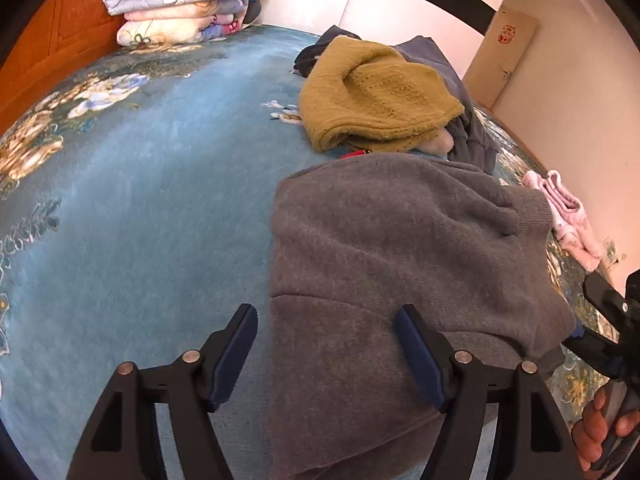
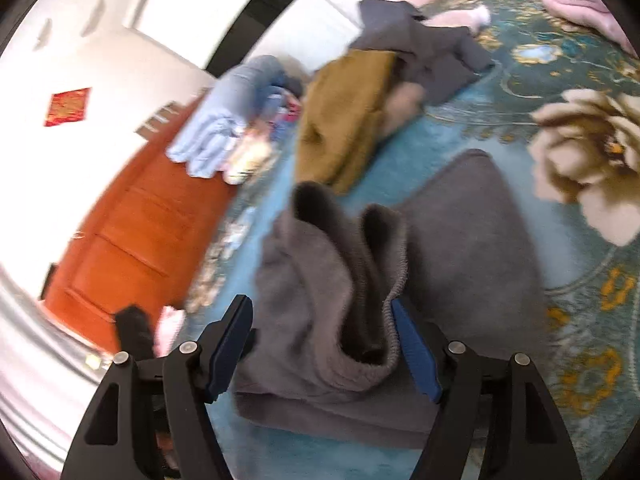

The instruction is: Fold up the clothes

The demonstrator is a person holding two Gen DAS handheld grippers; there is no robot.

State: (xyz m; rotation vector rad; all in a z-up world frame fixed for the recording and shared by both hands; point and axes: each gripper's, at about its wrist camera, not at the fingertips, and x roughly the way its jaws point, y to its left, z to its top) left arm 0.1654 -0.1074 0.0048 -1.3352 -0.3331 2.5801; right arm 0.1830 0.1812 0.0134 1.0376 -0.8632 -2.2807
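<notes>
A grey knit sweater lies partly folded on the blue floral bedspread. My left gripper hovers open over the sweater's near left edge, its left finger above the bedspread and its right finger above the cloth. In the right wrist view, a bunched ribbed end of the grey sweater stands up between the fingers of my right gripper. Those jaws stand wide, with the ribbed hem resting against the right pad and no squeeze on the cloth. A hand holds that gripper at the sweater's right side.
A mustard knit lies on dark grey clothes behind the sweater. A pink garment sits by the bed's right edge near the wall. Folded quilts are stacked against the orange wooden headboard at far left.
</notes>
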